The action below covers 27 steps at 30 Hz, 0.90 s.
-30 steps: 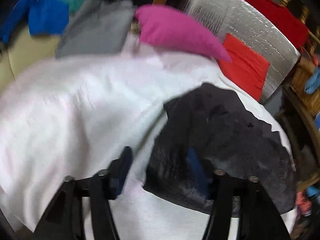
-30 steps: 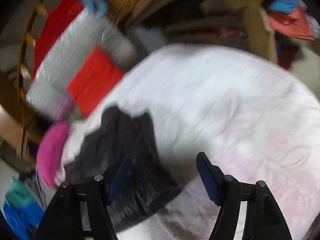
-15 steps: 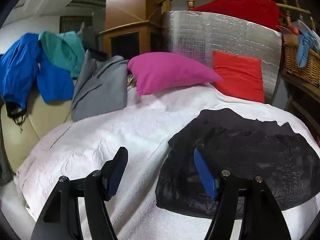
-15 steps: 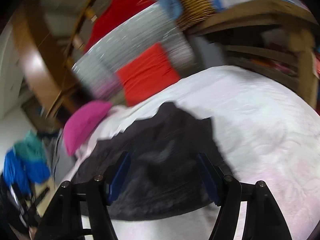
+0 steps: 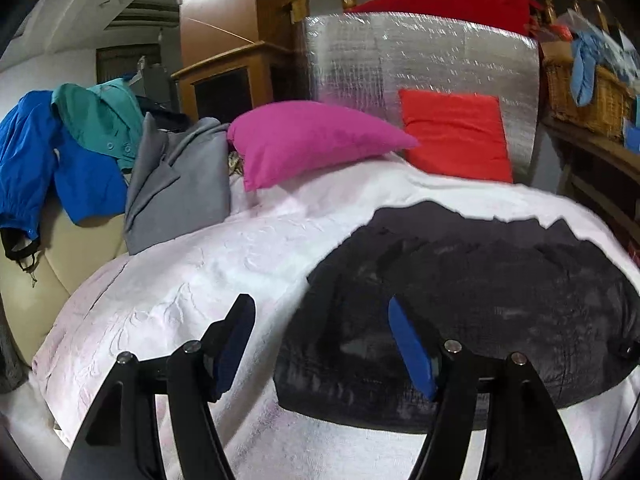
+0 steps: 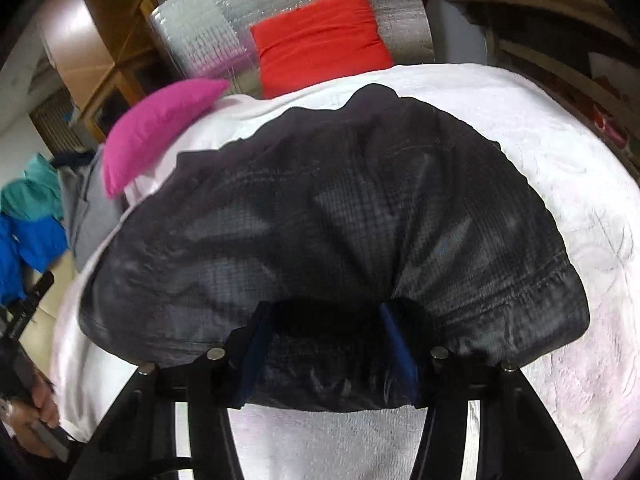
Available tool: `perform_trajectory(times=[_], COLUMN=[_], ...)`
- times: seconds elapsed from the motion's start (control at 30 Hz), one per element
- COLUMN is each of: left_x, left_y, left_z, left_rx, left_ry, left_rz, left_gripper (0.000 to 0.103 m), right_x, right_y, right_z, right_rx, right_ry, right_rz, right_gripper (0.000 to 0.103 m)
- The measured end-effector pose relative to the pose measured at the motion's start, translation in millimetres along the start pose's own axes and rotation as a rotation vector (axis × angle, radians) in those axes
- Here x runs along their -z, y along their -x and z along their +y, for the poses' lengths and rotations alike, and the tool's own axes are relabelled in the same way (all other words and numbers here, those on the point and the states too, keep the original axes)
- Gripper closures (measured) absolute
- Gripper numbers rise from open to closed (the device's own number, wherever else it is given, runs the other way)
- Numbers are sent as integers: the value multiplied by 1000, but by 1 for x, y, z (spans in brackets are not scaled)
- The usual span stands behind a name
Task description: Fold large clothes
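Dark garment point(image 6: 320, 208) lies on the white bed point(image 6: 560, 168), near hem bunched between closing right tongs point(image 6: 324, 340) for lifting a fold; left tongs point(image 5: 320, 344) gape empty at its 9 o'clock edge.

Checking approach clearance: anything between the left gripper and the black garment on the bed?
Nothing visible. The left gripper hangs open over the near-left edge of the black garment, only white bedspread under its left finger. The pink pillow and grey jacket lie well behind.
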<state>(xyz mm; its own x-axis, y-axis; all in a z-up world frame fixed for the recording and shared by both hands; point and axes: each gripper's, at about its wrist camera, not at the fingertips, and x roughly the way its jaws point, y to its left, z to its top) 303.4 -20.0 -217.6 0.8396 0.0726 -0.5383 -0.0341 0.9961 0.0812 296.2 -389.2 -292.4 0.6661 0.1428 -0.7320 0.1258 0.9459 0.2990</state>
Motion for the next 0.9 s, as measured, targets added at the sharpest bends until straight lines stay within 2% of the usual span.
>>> perform_trajectory(times=[0.13,0.23,0.47,0.53,0.63,0.7,0.73,0.83,0.9], left_x=[7,12,13,15,20,29,34,33,28], left_y=[-16,-26,-21,-24,-33,-48,-55,-51,-46], left_z=[-11,-16,-24,-28,-36,-45,-49,-51,-42], left_rx=[-5,-19,-3,3,21,37,22,15,64], left_ry=[-46,-74,-100,-114,-135,-168,-195,-210,-159], left_rz=[82,129,99,106,145,220,248,234,246], left_gripper=[32,32,32,32,31,27,27,27,27], right_x=[0,-1,0,1,3,3,2,-1,-3], right_y=[0,8,32,22,-10,-13,-11,-1,11], right_z=[-4,-8,9,12,6,6,7,0,-14], right_rx=[-13,-63,-178,-174,-125,-121,-125,-156,-163], right_ry=[-18,-47,12,7,-33,-42,-45,-80,-123], right_rz=[2,-19,-144,-102,35,43,43,36,26], right_gripper=[45,46,45,45,45,44,44,45,45])
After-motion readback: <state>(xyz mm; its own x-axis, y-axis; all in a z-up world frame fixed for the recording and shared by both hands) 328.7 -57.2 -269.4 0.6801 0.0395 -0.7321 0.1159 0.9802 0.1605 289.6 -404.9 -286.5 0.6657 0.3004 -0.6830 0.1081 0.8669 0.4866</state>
